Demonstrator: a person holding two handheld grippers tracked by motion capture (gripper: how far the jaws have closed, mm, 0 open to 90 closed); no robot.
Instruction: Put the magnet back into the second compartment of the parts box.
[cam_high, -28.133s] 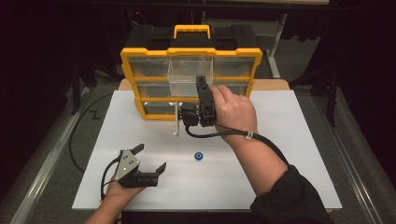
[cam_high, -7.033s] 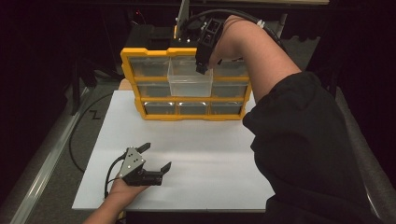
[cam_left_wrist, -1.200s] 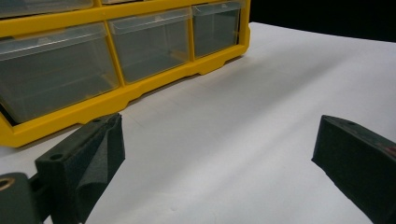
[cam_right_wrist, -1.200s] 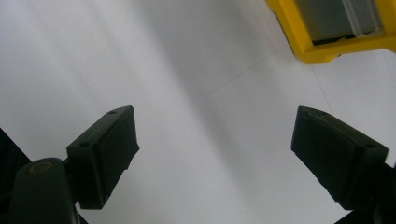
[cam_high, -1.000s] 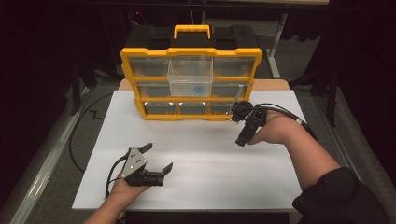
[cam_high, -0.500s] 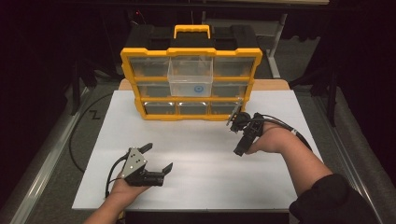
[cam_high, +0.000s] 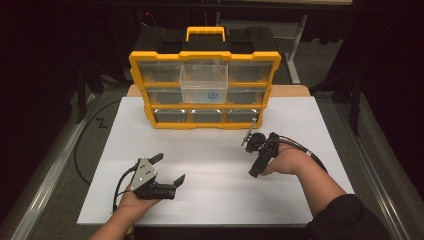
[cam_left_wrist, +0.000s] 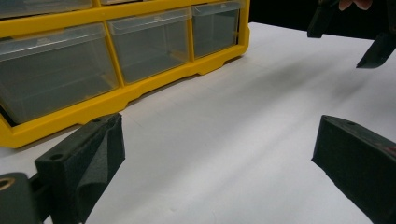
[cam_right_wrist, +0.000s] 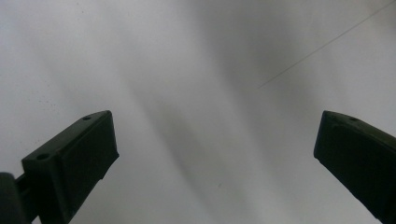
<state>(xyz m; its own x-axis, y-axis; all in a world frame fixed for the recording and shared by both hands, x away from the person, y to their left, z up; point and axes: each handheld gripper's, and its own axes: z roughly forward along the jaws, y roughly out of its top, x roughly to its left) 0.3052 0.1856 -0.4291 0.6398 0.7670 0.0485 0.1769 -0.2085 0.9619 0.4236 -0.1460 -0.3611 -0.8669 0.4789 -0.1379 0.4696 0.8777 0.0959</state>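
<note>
Your white table (cam_high: 210, 165) carries the yellow drawer box (cam_high: 205, 90), its middle clear drawer (cam_high: 204, 80) pulled out, a small blue ring (cam_high: 213, 94) blurred inside. Your left tool (cam_high: 167, 170) and right tool (cam_high: 252, 160) hover spread, empty.

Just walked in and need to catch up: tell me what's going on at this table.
A person holds a gripper in each hand over a white mat. The left gripper and the right gripper are both open and empty. Behind them stands a yellow organizer with one clear drawer pulled out, a small blue ring inside it.
</note>
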